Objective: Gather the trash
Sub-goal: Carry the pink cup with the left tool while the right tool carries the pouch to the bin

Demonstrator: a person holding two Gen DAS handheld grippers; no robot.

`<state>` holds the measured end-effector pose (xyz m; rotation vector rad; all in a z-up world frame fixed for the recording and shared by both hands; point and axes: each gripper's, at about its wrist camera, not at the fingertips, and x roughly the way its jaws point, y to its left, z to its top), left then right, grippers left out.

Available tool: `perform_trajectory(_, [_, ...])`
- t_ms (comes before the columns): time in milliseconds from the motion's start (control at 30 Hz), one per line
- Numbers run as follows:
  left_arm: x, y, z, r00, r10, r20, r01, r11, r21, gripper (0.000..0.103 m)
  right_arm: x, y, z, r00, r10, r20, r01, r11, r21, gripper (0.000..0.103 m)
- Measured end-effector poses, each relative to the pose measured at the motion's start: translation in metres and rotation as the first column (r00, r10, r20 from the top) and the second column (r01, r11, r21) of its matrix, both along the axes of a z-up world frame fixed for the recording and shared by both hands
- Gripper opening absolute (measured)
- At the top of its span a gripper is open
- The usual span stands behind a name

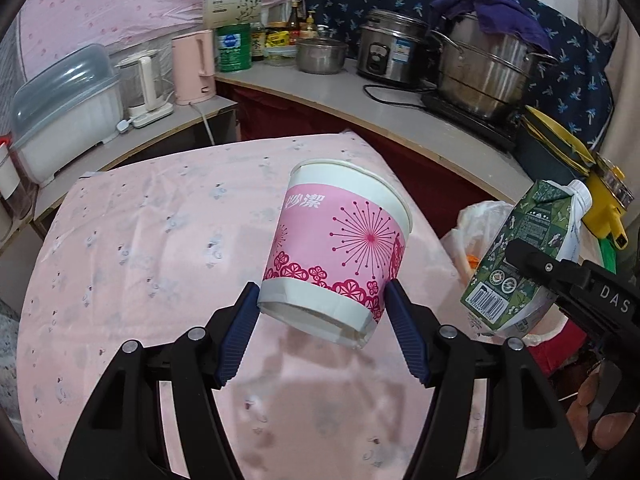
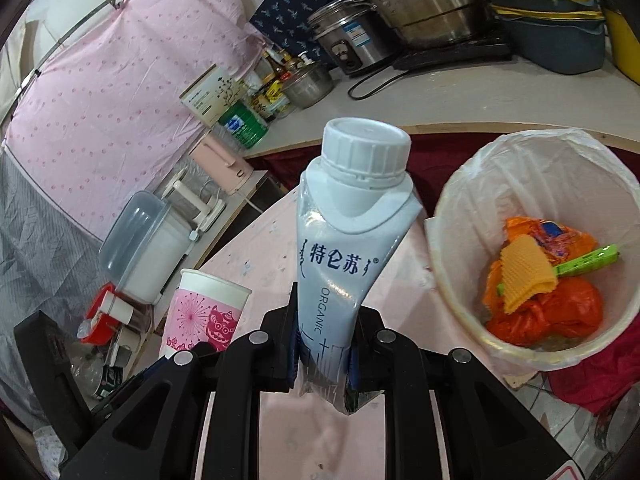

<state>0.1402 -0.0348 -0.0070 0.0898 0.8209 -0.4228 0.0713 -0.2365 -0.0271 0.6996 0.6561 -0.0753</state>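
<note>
Here, the paper cup (image 1: 336, 252), white with a pink band of flower and firework prints, is clamped near its base between the blue ribbed pads (image 1: 236, 340) of the left gripper (image 1: 322, 300). The cup is tilted, its open mouth leaning away from the camera, and it hangs clear above the table with the pink patterned cloth (image 1: 140, 260). In the right wrist view the same cup (image 2: 208, 312) appears at lower left, beside the black frame of the left gripper.

The milk carton (image 2: 344, 248), pale blue with a white screw cap and the word ORGANIC on its side, is pinched at its crumpled lower end by the right gripper (image 2: 324, 360), whose jaws are closed narrowly on it. The carton stands nearly upright along the fingers. In the left wrist view its green printed face and barcode (image 1: 516, 264) show at right, held by the black right gripper; fingertips of a hand (image 1: 600, 416) show below it.

To the right of the carton stands the trash bin (image 2: 452, 208), lined with a white plastic bag and holding orange bags, a yellow waffle-textured piece and a green wrapper.

Behind the table, a countertop (image 1: 320, 88) carries a pink kettle (image 1: 194, 66), a green tin (image 1: 234, 48), a rice cooker (image 1: 390, 46) and a large steel pot (image 1: 480, 68).
</note>
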Motion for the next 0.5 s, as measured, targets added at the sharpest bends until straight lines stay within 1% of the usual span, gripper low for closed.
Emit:
perform_trajectory(267, [-0.018,-0.081,-0.003,0.991,-0.133,-0.002,0.133,0.991,0.021,0.061,-0.049,-0.081,-0.007,0.989,-0.148,0.007,0.148,0.989,0.006,0.018])
perform_trajectory(500, [-0.030,-0.145,-0.010,0.969,-0.245,-0.022,0.245,0.969,0.031,0.061,-0.085,-0.133,-0.016,0.966,-0.257,0.001,0.257,0.966,0.017,0.018])
